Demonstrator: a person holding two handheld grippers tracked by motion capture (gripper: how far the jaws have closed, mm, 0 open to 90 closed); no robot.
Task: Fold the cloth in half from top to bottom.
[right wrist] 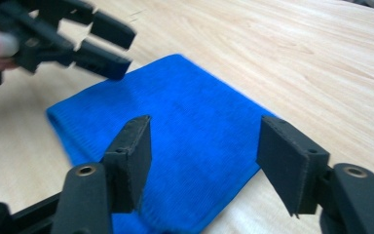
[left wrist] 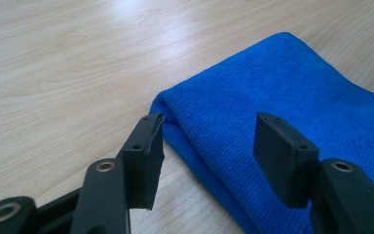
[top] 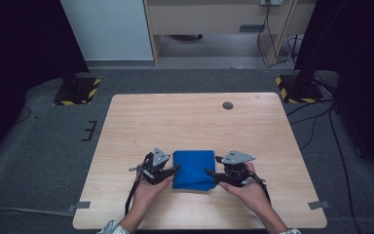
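High view shows my left gripper (top: 169,171) and right gripper (top: 213,173), jaws apart, flanking the unlabelled folded blue cloth (top: 193,168) on the table (top: 185,117).

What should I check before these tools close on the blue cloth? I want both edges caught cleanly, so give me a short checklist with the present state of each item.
1. Left tool open: ok, its jaws stand apart.
2. Right tool open: ok, its jaws stand apart.
3. Left tool lined up on the blue cloth: ok, one jaw sits at the folded edge, the other over the cloth.
4. Right tool lined up: ok, its jaws straddle the cloth near its own side.
5. Cloth lying flat and folded on the table: ok.
6. Cloth layers actually between the jaws: cannot tell, as the height above the cloth is unclear.
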